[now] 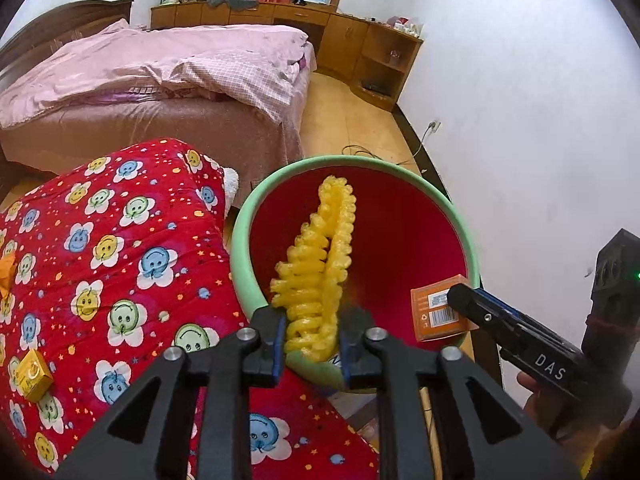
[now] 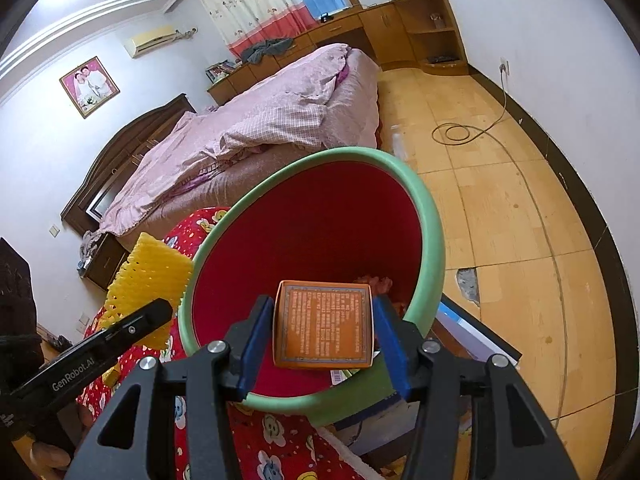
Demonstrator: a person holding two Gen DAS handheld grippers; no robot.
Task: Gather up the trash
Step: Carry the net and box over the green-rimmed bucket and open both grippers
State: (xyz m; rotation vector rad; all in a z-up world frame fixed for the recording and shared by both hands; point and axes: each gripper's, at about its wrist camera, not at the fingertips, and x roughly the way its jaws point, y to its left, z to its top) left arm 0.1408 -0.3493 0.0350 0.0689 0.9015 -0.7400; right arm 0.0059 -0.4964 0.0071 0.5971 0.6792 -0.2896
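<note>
1. Drop-off step: the left gripper [image 1: 312, 344], jaws clamped on the yellow foam net [image 1: 316, 268], holds it over the bin [image 1: 240, 248].
2. The right gripper [image 2: 323, 338], jaws clamped on the orange box [image 2: 322, 326], hangs at the bin's 5 o'clock rim.
3. Next, judged: part both jaws so the trash falls inside; a small yellow box [image 1: 34, 374] waits on the red blanket [image 1: 120, 280].

One green-rimmed red bin [image 1: 400, 184]. One yellow foam net [image 1: 316, 268]. One orange box [image 1: 438, 312] above the bin. One small yellow box [image 1: 34, 374] and one orange scrap [image 1: 6, 274] on one red smiley blanket [image 1: 120, 264]. Two grippers: left [image 1: 312, 344], right [image 2: 320, 344].
</note>
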